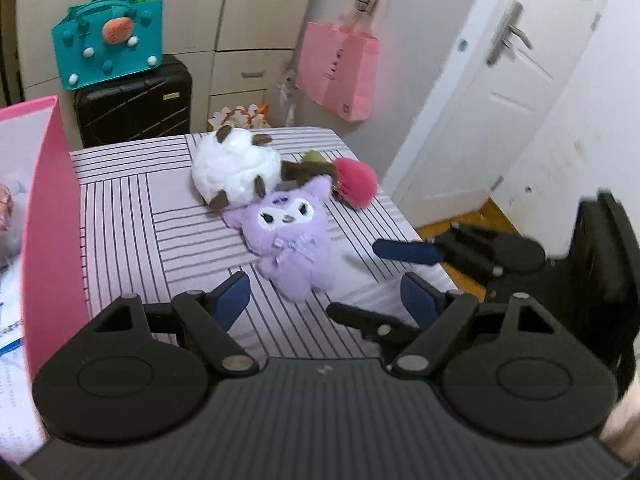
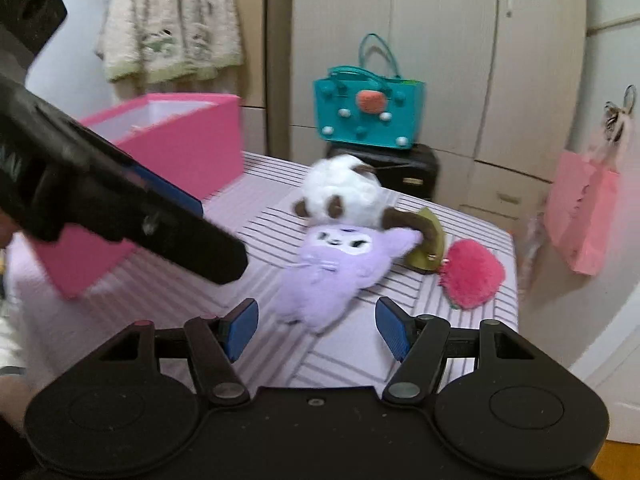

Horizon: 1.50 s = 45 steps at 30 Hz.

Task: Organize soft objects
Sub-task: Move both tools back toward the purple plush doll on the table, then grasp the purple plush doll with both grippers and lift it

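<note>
A purple plush (image 1: 289, 236) (image 2: 332, 272) lies on the striped cloth of the table (image 1: 132, 216) (image 2: 280, 360). A white plush with brown patches (image 1: 236, 170) (image 2: 342, 192) rests against its head. A pink fluffy toy (image 1: 356, 180) (image 2: 472, 276) and a brown-green toy (image 2: 426, 240) lie beside them. My left gripper (image 1: 326, 300) is open, just short of the purple plush. My right gripper (image 2: 318, 322) is open with the plush's feet between its fingertips; it also shows at the right of the left wrist view (image 1: 404, 276).
A pink box (image 2: 180, 148) (image 1: 48, 208) stands on the table's left side. A black suitcase (image 1: 136, 104) with a teal bag (image 1: 110, 44) stands behind the table. A pink paper bag (image 1: 340, 72) hangs on the wall. A white door (image 1: 500, 80) is at right.
</note>
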Available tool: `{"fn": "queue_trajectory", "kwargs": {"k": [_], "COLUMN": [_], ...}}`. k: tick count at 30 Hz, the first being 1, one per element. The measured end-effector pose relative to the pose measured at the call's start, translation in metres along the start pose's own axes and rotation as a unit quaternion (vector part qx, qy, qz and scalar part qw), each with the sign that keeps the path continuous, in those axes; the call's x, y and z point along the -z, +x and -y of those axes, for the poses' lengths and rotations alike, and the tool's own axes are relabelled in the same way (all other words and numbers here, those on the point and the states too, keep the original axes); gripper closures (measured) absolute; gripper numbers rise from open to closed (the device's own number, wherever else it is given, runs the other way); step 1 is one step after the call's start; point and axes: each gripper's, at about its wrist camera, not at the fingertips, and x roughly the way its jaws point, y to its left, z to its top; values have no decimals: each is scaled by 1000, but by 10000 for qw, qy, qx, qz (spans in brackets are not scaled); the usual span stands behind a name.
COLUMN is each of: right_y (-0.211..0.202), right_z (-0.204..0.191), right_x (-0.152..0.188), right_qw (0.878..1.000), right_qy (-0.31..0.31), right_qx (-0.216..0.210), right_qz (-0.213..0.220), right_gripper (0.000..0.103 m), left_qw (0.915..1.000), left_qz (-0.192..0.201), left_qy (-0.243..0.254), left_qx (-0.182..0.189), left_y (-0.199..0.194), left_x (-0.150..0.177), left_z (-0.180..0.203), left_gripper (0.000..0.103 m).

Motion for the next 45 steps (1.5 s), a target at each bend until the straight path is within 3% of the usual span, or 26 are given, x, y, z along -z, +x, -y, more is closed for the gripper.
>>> {"fn": "queue_trajectory", "kwargs": {"k": [4, 6, 8, 11, 21, 31, 37, 45], "right_y": [21, 29, 36, 45, 50, 35, 24, 19], "right_z": [-5, -8, -10, -9, 4, 10, 17, 6], "right_x": [0, -3, -6, -9, -4, 4, 12, 16], "right_qw": [9997, 9994, 9992, 9992, 9985, 9908, 9735, 9783], "right_qy": [-167, -239, -284, -199, 439, 1195, 1856, 1572], "right_qx": [176, 208, 204, 152, -124, -558, -1235, -1146], "right_qz": [-52, -131, -207, -306, -291, -313, -501, -717], "right_gripper": [33, 33, 33, 35, 58, 60, 60, 59], "left_qw": [9994, 9987, 9977, 9965, 9960, 9961, 9951, 9937], "left_qz": [114, 119, 91, 43, 31, -62, -188, -352], "left_qy": [-289, -479, -665, -837, -836, -868, -970, -1064], "left_qx": [-144, -104, -38, -55, -302, -126, -9, 25], "left_y": [24, 37, 49, 65, 84, 75, 66, 63], "left_x": [-3, -4, -6, -6, 2, 7, 12, 19], "left_z": [-8, -12, -17, -24, -26, -25, -24, -23], "left_gripper": [25, 35, 36, 45, 48, 47, 46, 46]}}
